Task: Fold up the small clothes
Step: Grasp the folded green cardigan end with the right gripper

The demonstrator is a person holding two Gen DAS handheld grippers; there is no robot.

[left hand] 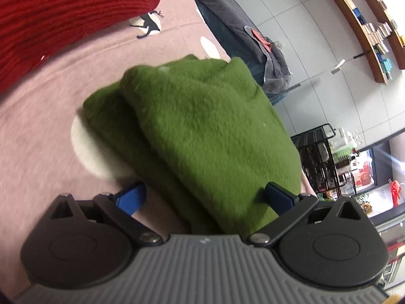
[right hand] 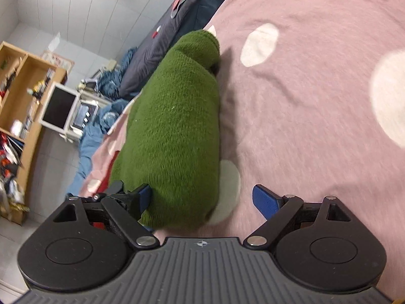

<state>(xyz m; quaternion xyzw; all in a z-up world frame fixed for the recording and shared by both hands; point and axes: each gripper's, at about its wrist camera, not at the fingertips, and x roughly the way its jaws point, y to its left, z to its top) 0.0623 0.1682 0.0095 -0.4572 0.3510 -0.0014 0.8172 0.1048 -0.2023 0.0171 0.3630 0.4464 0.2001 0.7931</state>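
A fuzzy green garment (left hand: 202, 126), folded into a thick bundle, lies on the pink bedspread (left hand: 38, 131) near the bed's edge. My left gripper (left hand: 205, 198) is open, its blue pads on either side of the bundle's near end; the garment fills the gap between them. The same green garment (right hand: 174, 126) shows in the right wrist view as a long roll. My right gripper (right hand: 205, 198) is open around its near end: the left pad (right hand: 144, 197) touches the fabric, the right pad (right hand: 265, 200) stands apart from it.
A red knitted garment (left hand: 63, 7) lies at the upper left on the bedspread (right hand: 316, 101). A dark grey quilt (left hand: 240, 25) lies beyond the bed edge. A wooden shelf (right hand: 22, 88), a monitor (right hand: 59, 107) and blue cloth (right hand: 96, 136) stand on the floor side.
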